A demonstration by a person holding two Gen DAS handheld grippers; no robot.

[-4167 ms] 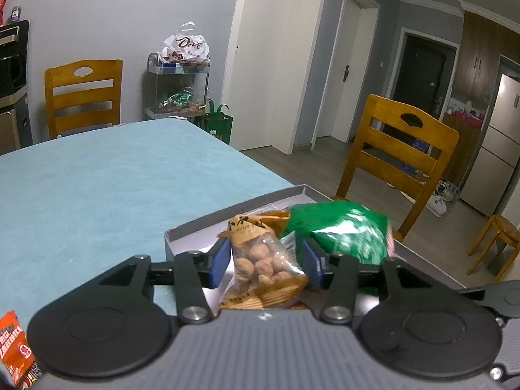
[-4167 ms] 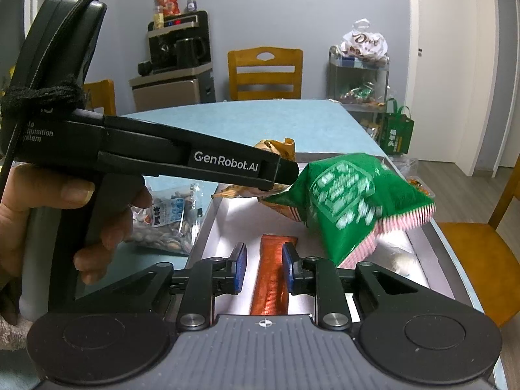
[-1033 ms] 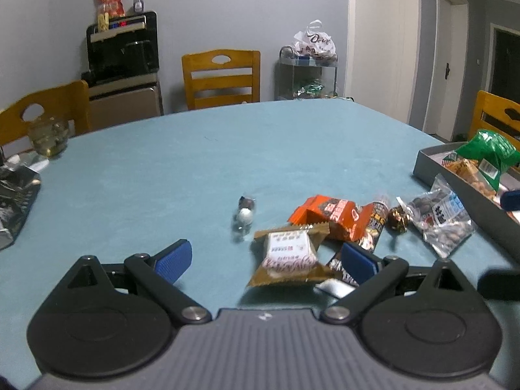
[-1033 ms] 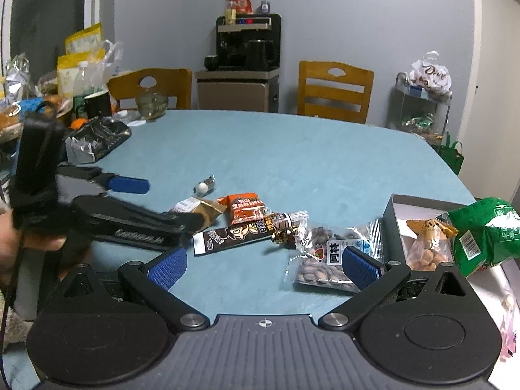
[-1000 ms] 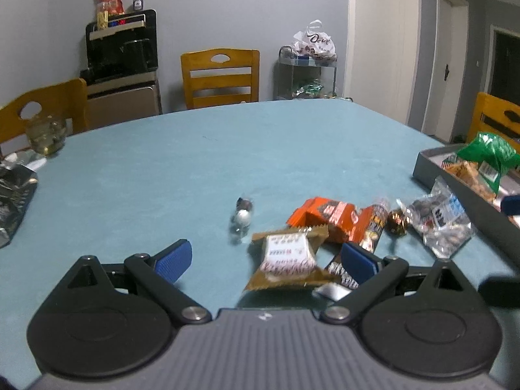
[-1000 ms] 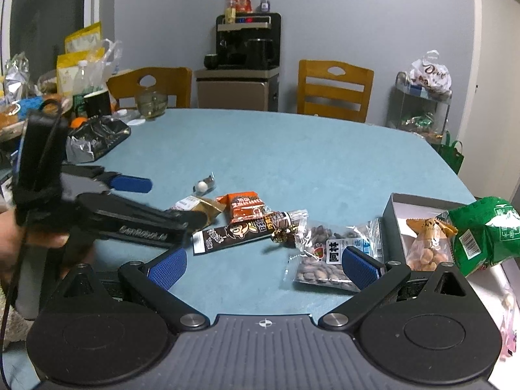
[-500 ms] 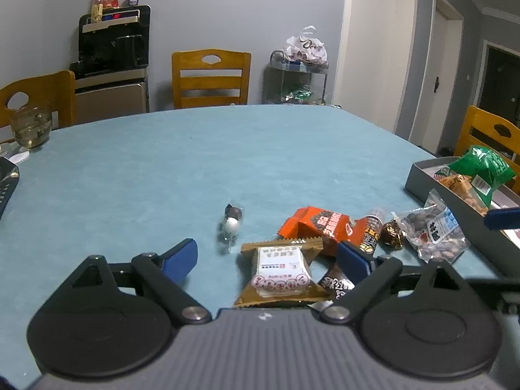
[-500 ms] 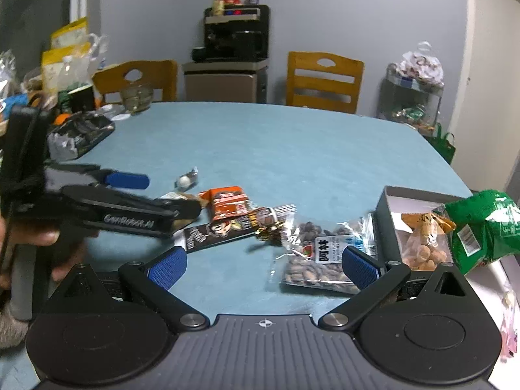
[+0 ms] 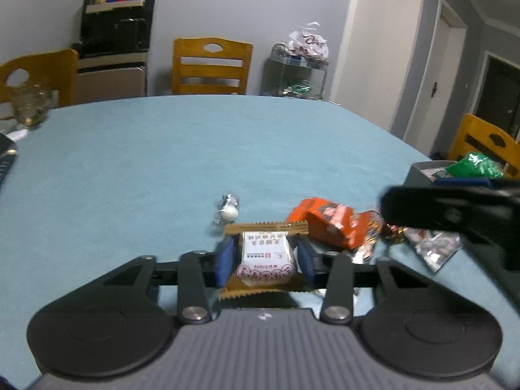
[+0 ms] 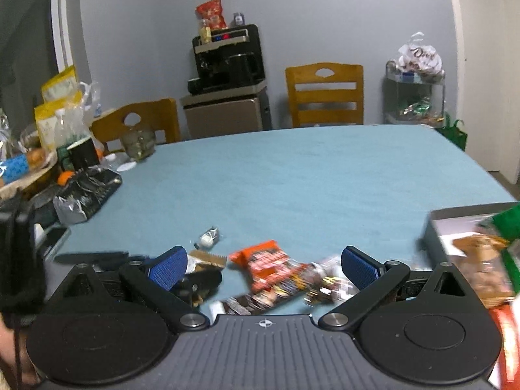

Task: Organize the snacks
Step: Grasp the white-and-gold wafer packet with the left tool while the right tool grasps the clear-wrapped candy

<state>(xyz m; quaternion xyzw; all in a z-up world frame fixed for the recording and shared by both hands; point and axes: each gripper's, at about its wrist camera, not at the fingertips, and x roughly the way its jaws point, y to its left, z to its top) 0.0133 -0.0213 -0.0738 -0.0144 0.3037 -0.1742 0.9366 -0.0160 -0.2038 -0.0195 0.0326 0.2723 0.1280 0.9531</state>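
Note:
My left gripper (image 9: 265, 261) is shut on a brown-and-white wrapped pastry (image 9: 265, 256) on the blue tablecloth. Beside it lie an orange snack packet (image 9: 328, 221), a small white candy (image 9: 229, 211) and a clear nut bag (image 9: 434, 247). My right gripper (image 10: 265, 265) is open above the orange packet (image 10: 269, 265), a dark bar (image 10: 256, 300) and a gold candy (image 10: 325, 287). The grey box (image 10: 434, 224) at the right holds a green bag (image 9: 474, 164) and a nut bag (image 10: 484, 256).
A black foil bag (image 10: 86, 195), a glass jar (image 10: 138, 141) and cluttered food stand at the table's left. Wooden chairs (image 10: 325, 94) stand around the table. The right gripper's black body (image 9: 455, 209) crosses the left wrist view.
My left gripper has closed on the wrapped pastry. My right gripper has moved left and down over the pile of loose snacks, still open.

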